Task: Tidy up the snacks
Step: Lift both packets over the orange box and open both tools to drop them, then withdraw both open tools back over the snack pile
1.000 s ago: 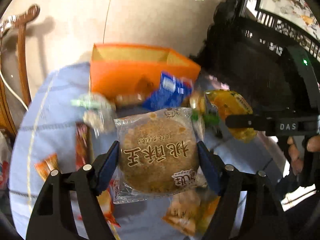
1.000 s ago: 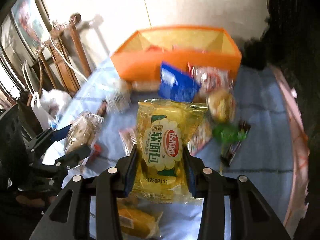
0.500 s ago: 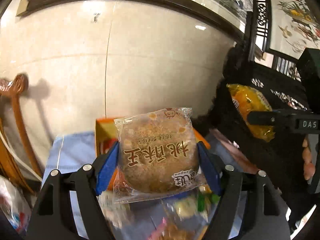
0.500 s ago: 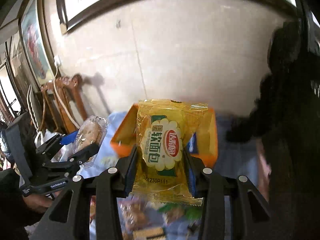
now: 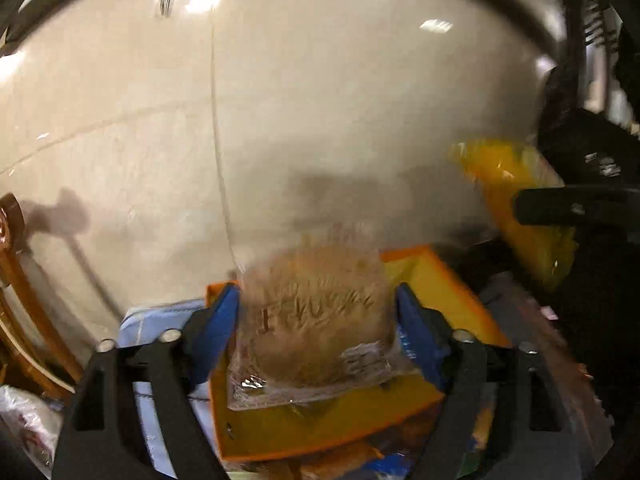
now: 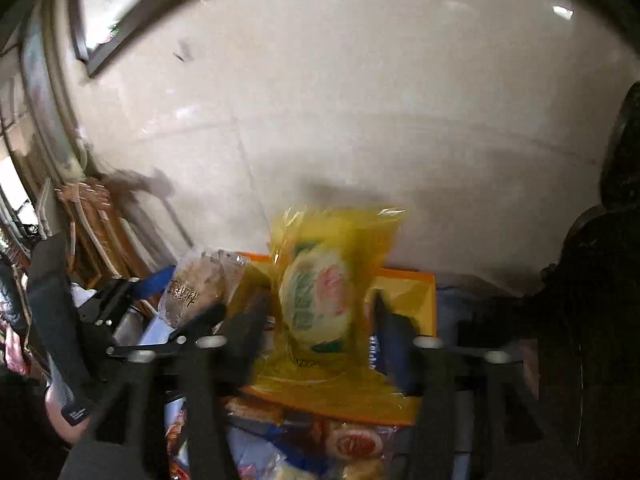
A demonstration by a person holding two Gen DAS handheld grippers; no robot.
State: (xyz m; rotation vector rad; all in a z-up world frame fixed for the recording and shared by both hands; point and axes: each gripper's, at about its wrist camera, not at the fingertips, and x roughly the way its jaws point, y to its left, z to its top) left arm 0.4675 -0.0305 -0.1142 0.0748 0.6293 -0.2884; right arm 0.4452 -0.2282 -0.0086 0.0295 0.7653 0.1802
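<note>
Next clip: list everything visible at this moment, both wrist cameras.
orange box: one, orange, on the blue cloth by the wall
cookie packet: one, brown, blurred, above the orange box
bread packet: one, yellow, blurred, above the orange box
loose snacks: several, mixed colours, on the cloth before the box
wooden chair: one, brown, left, against the wall
left tool: one, black with blue pads, jaws just opened further, cookie packet loose between them
right tool: one, black, jaws just opened further, bread packet loose between them
</note>
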